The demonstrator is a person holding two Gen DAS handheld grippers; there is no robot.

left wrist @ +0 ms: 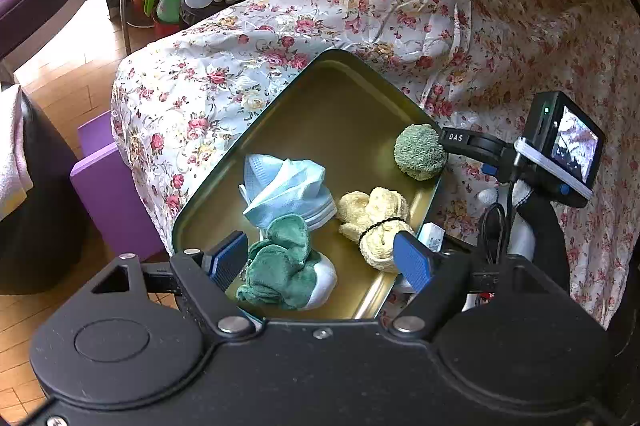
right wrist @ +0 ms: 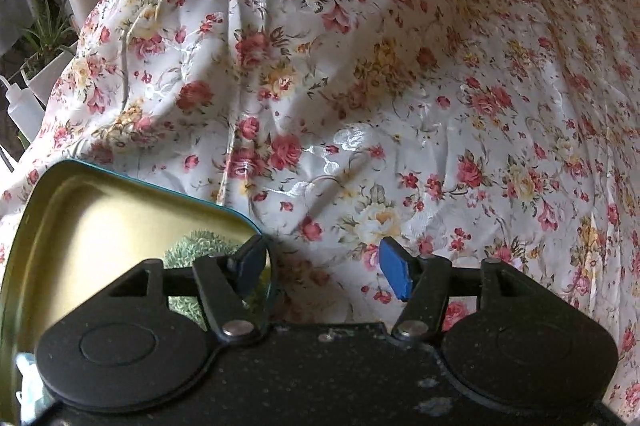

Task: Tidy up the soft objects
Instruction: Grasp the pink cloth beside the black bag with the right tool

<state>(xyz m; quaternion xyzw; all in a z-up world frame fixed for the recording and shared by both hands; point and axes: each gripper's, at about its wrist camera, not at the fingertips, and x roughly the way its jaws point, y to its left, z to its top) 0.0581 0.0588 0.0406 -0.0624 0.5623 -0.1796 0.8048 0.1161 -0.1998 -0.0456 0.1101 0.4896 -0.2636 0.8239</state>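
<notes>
Four soft objects are gathered in the gold-lined tin tray [left wrist: 348,98] on the floral cloth [left wrist: 208,66]: a green fuzzy ball [left wrist: 420,152] at the far right corner, a pale blue face mask [left wrist: 284,186] in the middle, a yellow knitted bundle [left wrist: 376,222] tied with a dark band, and a green-and-white plush cloth [left wrist: 288,274] nearest the camera. All are judged light, limp and easily squashed; the ball is best pinched across its middle, the bundle at its banded waist. The left gripper [left wrist: 324,260] is held open above the plush cloth, nothing pressed between its pads. The right gripper [right wrist: 324,270] is also seen open and empty, straddling the tray's corner beside the ball.
</notes>
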